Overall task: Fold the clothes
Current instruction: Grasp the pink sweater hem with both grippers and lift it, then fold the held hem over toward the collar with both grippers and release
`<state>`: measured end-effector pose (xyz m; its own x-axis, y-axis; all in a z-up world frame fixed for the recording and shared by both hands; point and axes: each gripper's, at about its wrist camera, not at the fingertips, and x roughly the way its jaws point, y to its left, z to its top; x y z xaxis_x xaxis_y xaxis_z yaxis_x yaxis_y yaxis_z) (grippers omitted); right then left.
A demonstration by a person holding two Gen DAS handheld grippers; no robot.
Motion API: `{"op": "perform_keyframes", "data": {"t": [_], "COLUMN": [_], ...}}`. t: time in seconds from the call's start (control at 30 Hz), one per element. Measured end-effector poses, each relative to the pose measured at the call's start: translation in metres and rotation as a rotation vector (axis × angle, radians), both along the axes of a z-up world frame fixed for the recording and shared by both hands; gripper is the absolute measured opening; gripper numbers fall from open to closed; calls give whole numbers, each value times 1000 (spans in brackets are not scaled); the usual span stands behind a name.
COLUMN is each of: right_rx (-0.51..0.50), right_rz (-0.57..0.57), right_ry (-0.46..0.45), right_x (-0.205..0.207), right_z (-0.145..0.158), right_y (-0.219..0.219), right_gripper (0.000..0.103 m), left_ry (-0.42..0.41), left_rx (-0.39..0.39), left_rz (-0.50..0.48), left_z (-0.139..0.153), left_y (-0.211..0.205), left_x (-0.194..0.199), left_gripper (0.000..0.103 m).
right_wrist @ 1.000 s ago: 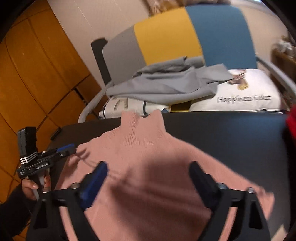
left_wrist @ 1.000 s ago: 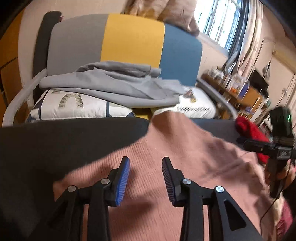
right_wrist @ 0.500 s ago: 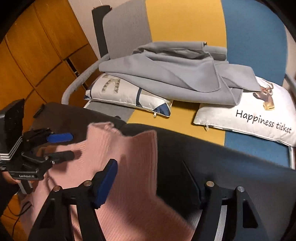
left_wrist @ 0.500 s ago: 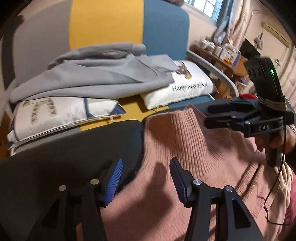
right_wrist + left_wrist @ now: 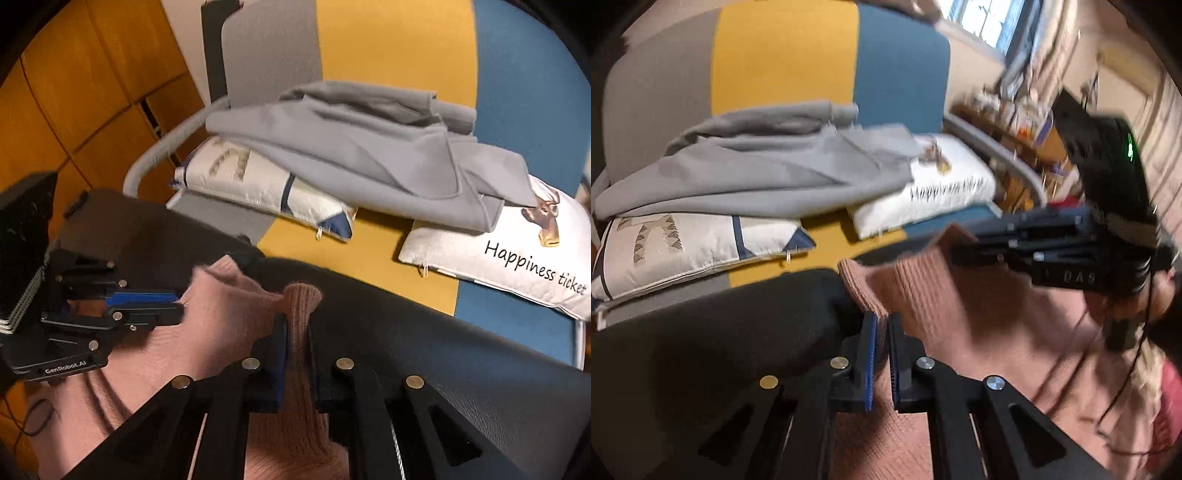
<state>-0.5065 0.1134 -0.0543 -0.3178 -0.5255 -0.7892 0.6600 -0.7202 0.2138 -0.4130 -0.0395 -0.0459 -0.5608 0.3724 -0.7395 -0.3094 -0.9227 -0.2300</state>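
Note:
A pink ribbed sweater (image 5: 979, 332) lies on a black surface (image 5: 720, 332), collar toward the sofa. My left gripper (image 5: 881, 325) is shut on the left end of the collar. My right gripper (image 5: 297, 332) is shut on the right end of the collar, where the knit (image 5: 301, 306) bunches up between the jaws. Each gripper shows in the other's view: the right one (image 5: 964, 242) at the right, the left one (image 5: 177, 306) at the left, both pinching the sweater (image 5: 221, 332).
Behind the black surface stands a grey, yellow and blue sofa (image 5: 388, 44) with a grey garment (image 5: 369, 147) draped over two white cushions (image 5: 517, 258). Orange wooden panels (image 5: 74, 92) are at the left. A cluttered shelf (image 5: 1015, 118) and a window are at the right.
Both grippers moved forward to the collar and closed on it, one at each end. A second ago both were open above the sweater's body.

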Motion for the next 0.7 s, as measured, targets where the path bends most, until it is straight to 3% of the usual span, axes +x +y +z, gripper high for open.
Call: {"op": "perform_keyframes", "data": {"t": [0.17, 0.4, 0.57, 0.7], "right_rx": [-70, -166, -175, -177], "right_rz": [1, -16, -47, -76], "right_ry": [22, 51, 32, 7], "right_x": [26, 93, 142, 163], "right_z": [27, 56, 45, 31], "right_y": [15, 49, 72, 79], "right_gripper": [10, 10, 7, 7], "left_ry": [64, 96, 119, 67], "left_rx": [59, 90, 112, 199], "left_rz": [2, 27, 46, 79], "left_z": [26, 28, 30, 19], "left_y": [-3, -1, 0, -9], "left_x": [32, 96, 141, 158], "left_gripper": [5, 3, 3, 3]}}
